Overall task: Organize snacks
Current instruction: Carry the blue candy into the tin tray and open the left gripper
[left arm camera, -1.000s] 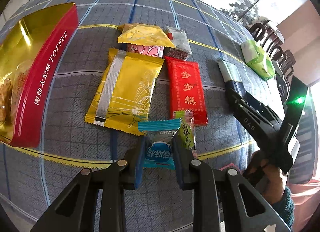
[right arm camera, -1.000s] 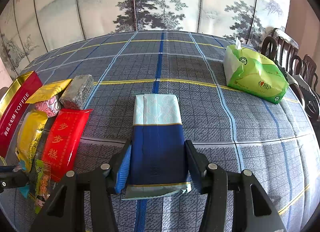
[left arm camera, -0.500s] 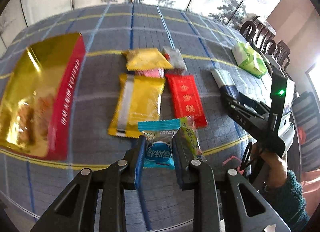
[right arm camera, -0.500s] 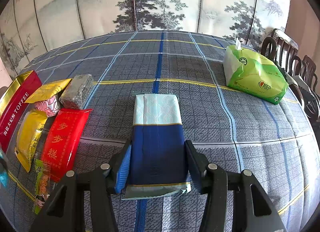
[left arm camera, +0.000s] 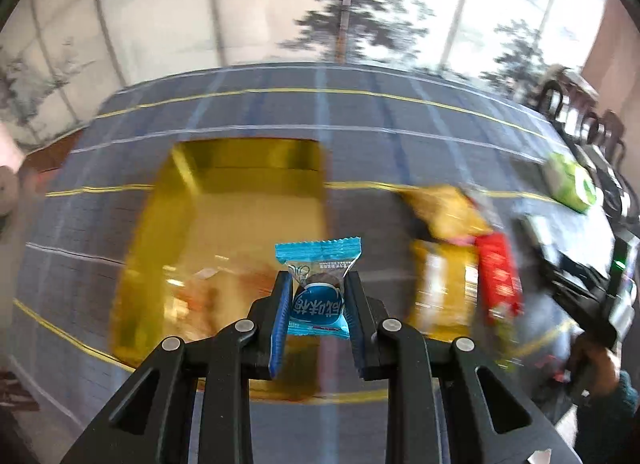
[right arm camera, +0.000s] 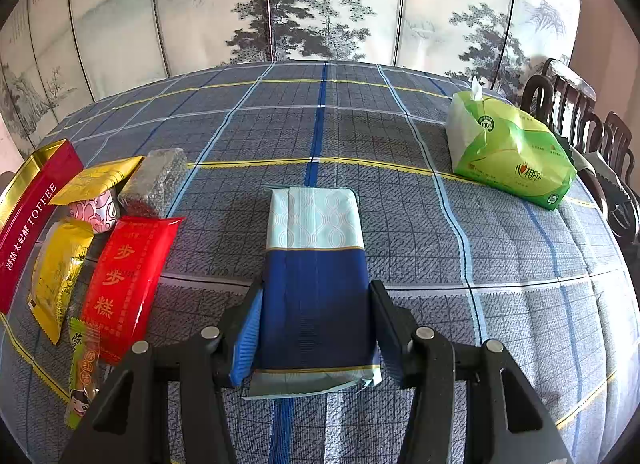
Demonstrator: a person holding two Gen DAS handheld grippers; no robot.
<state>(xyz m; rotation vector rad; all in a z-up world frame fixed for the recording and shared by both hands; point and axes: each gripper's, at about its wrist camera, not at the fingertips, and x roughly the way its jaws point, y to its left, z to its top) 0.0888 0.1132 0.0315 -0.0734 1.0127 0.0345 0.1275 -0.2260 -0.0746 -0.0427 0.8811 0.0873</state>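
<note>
Carrying the small blue-wrapped candy [left arm camera: 318,296], pinched between the nearly closed left gripper [left arm camera: 318,304] over the gold toffee tin [left arm camera: 188,232], calls for lowering before release, while the right gripper [right arm camera: 316,328] straddles the blue-and-white packet [right arm camera: 316,264] on the tablecloth, contact unclear.

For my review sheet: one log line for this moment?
left gripper: shut on blue candy, above gold tin | right gripper: around navy packet
</note>
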